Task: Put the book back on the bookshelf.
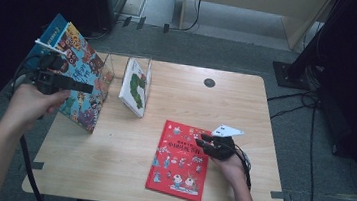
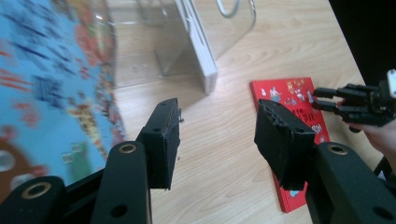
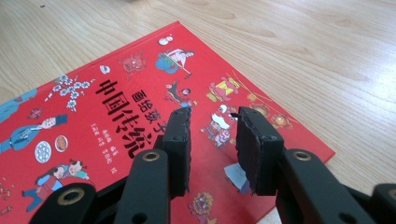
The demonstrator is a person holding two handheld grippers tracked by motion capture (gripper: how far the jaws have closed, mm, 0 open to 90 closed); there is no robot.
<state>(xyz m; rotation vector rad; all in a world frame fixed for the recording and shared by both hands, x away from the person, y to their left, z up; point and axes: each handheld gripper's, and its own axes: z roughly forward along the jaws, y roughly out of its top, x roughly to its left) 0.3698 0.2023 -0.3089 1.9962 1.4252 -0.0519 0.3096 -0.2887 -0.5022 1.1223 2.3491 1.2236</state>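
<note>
Red book (image 1: 179,160) flat on table (image 1: 109,163), nearest the person, not yet lifted. Right gripper (image 1: 206,144) above its right edge, jaws apart, pinching nothing. Farther off, left of red book: clear stand (image 1: 142,66) holding white book (image 1: 134,87). Beyond, left gripper (image 1: 80,87), jaws spread, beside blue book (image 1: 84,78) propped upright. Likely one shelved, two left. Blue book's support hidden.

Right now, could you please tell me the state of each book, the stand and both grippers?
Red book: lying flat on the table, closed, cover up.
Blue book: standing on edge at the table's left side, closed.
White book: closed, leaning in the clear stand.
Clear stand: upright on the table.
Left gripper: open, holding nothing.
Right gripper: open, over the red book.
</note>
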